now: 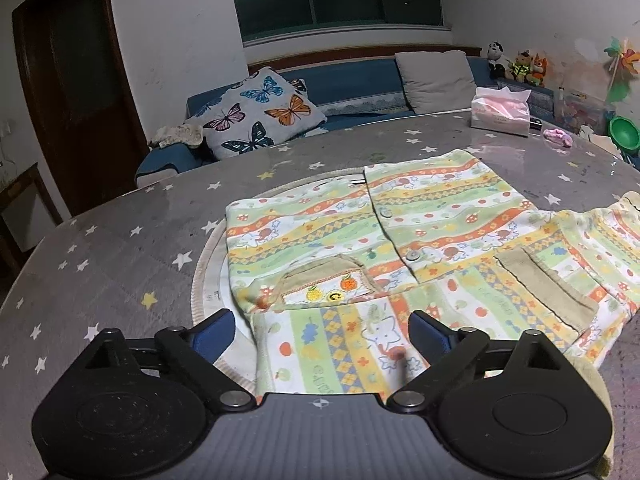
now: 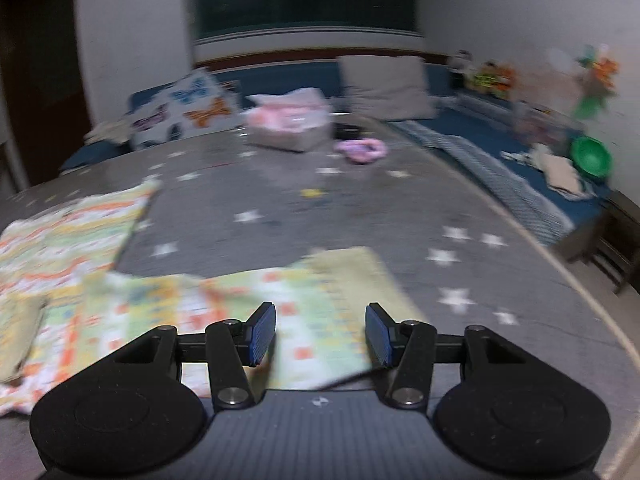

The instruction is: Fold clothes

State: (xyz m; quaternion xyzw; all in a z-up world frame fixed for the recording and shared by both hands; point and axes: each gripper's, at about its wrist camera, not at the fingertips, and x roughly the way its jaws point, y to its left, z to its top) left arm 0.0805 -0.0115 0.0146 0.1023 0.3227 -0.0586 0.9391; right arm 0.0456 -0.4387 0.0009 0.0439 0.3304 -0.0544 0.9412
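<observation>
Cardigan (image 1: 400, 232) lies spread on the bench (image 1: 120, 248); my left claw (image 1: 322, 334) and right claw (image 2: 320, 334) gape wide, empty. A shallow pinch could snag one layer and skew the fold.

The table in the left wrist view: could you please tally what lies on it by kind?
Patterned child's garment: 1
Pink tissue pack: 1
Small pink item, too small to identify: 1
Round mat under the garment: 1
Total on the star-print table: 4
</observation>
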